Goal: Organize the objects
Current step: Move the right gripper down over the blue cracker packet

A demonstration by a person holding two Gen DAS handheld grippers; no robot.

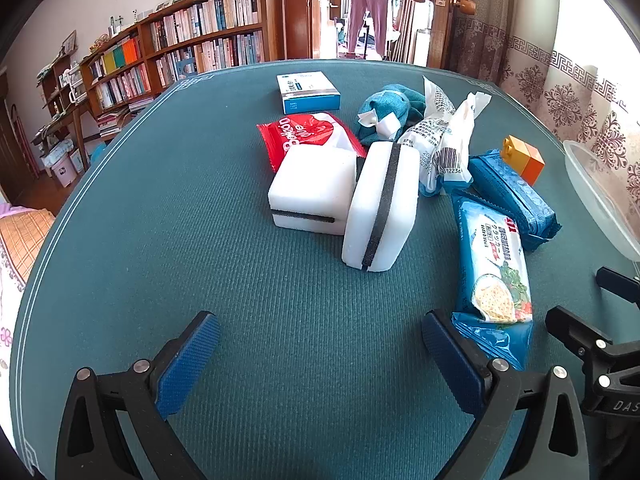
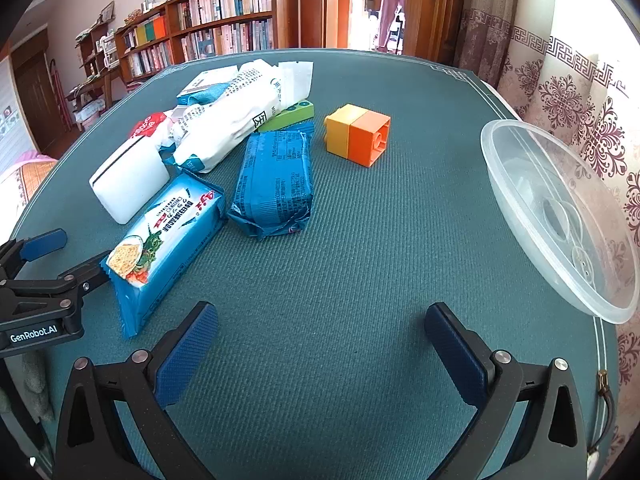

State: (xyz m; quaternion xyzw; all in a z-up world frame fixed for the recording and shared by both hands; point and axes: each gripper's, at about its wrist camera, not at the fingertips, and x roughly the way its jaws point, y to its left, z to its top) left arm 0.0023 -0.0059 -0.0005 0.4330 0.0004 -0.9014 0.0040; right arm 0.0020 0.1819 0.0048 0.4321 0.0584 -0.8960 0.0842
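On the green table [image 1: 200, 240] lies a pile: two white sponges [image 1: 380, 208] with dark stripes, a red snack pack [image 1: 304, 136], a blue-white box [image 1: 308, 92], a teal cloth [image 1: 388, 108], a white wrapped pack [image 1: 444, 148], a blue cracker pack [image 1: 492, 268] [image 2: 168, 240], a dark blue pack [image 2: 274, 180] and a yellow-orange block [image 2: 358, 134]. My left gripper [image 1: 320, 360] is open and empty, in front of the sponges. My right gripper [image 2: 320, 352] is open and empty, in front of the dark blue pack and the block.
A clear plastic bowl [image 2: 560, 216] sits tilted at the table's right edge. A green block [image 2: 290, 114] lies behind the white pack. The left gripper shows at the left of the right wrist view [image 2: 44, 264]. Bookshelves [image 1: 192, 44] and a door stand beyond the table.
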